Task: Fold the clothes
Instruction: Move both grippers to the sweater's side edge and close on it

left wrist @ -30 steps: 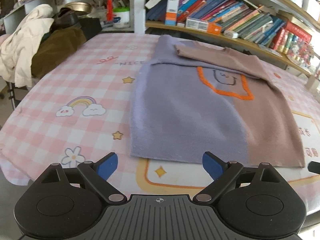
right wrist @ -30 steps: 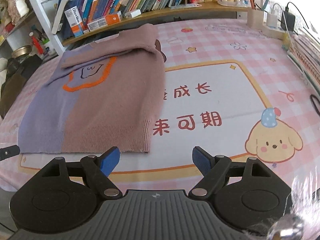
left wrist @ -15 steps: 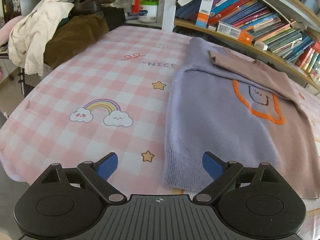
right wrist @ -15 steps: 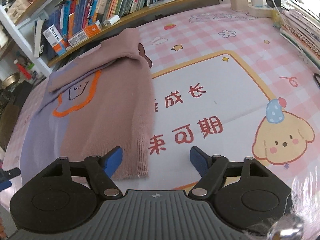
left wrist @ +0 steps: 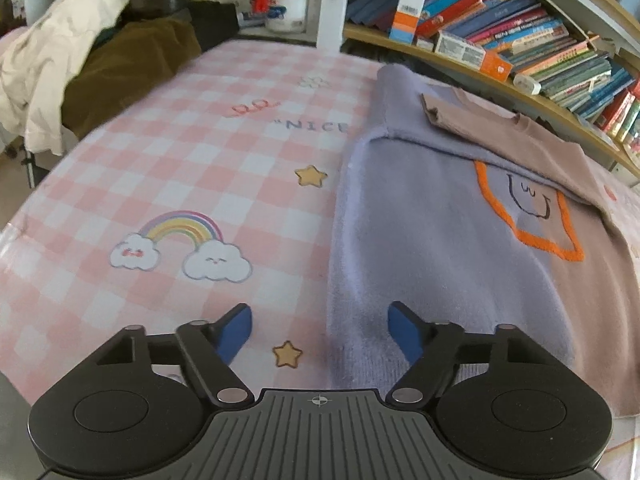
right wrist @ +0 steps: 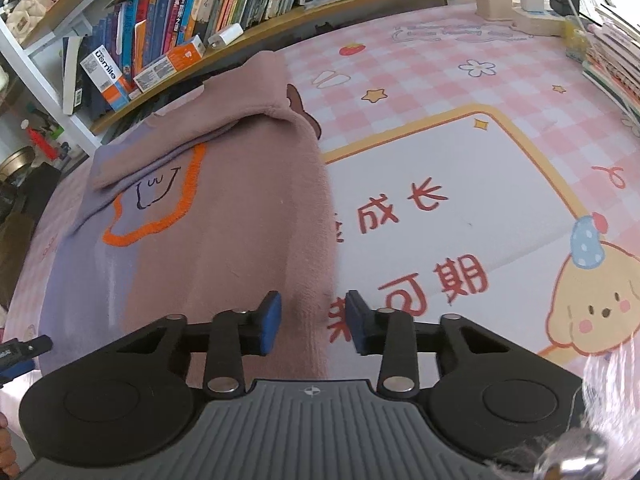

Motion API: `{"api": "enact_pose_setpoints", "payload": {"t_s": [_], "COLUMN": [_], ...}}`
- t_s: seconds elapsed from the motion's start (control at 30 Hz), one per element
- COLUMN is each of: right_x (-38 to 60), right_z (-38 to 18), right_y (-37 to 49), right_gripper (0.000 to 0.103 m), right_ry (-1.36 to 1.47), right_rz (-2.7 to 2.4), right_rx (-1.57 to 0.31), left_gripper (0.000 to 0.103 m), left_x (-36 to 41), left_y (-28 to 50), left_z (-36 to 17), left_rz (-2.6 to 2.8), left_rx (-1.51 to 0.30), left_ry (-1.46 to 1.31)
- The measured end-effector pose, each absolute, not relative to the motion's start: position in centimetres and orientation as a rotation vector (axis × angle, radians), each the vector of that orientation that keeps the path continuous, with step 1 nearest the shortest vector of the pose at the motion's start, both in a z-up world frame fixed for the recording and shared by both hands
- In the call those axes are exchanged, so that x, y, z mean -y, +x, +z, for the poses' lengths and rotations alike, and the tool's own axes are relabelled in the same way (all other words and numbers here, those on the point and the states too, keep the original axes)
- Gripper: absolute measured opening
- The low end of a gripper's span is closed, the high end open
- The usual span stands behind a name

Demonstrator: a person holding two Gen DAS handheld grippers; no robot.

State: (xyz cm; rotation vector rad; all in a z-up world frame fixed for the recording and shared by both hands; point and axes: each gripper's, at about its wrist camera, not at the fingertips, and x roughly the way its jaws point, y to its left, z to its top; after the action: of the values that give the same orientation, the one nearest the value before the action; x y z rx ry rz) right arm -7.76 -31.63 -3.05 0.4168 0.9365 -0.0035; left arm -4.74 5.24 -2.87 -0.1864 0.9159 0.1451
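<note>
Pink-checked tablecloth (left wrist: 208, 128) is covered by a lilac-and-mauve sweater (left wrist: 460, 248); its hem corners are straddled at twelve o'clock by the wide-open left gripper (left wrist: 320, 330) and half-closed right gripper (right wrist: 313, 322), nothing clamped.

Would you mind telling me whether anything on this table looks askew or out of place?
Nothing is spilled or damaged. The lilac and dusty-pink knit sweater lies flat on the pink checked tablecloth, sleeves folded across its chest. The only untidy spot is the heap of cream and brown clothes at the table's far left corner.
</note>
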Motion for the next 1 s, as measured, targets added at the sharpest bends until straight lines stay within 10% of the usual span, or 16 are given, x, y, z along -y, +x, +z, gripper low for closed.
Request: {"api": "enact_pose_setpoints", "payload": {"t_s": [0.27, 0.63, 0.87, 1.0], "right_x": [30.3, 30.6, 30.7, 30.6], "right_z": [-2.9, -2.7, -3.3, -3.4], "right_y": [-6.9, -7.1, -7.3, -7.3], "right_gripper": [0.011, 0.014, 0.023, 0.015], "right_ry": [0.405, 0.459, 0.468, 0.456], "right_rz": [0.032, 0.037, 0.021, 0.035], "right_rx": [-0.935, -0.929, -0.951, -0.950], "left_gripper": [0.013, 0.020, 0.057, 0.055], "left_x": [-4.2, -3.3, -4.0, -3.7], "left_y": [-3.8, -3.8, -4.0, -4.1], "left_z": [-2.3, -1.7, -2.8, -2.9], "left_rz": [0.075, -0.008, -0.005, -0.007], "left_rx": [-0.901, -0.888, -0.932, -0.927], "left_ry": [-0.158, -0.134, -0.172, -0.158]}}
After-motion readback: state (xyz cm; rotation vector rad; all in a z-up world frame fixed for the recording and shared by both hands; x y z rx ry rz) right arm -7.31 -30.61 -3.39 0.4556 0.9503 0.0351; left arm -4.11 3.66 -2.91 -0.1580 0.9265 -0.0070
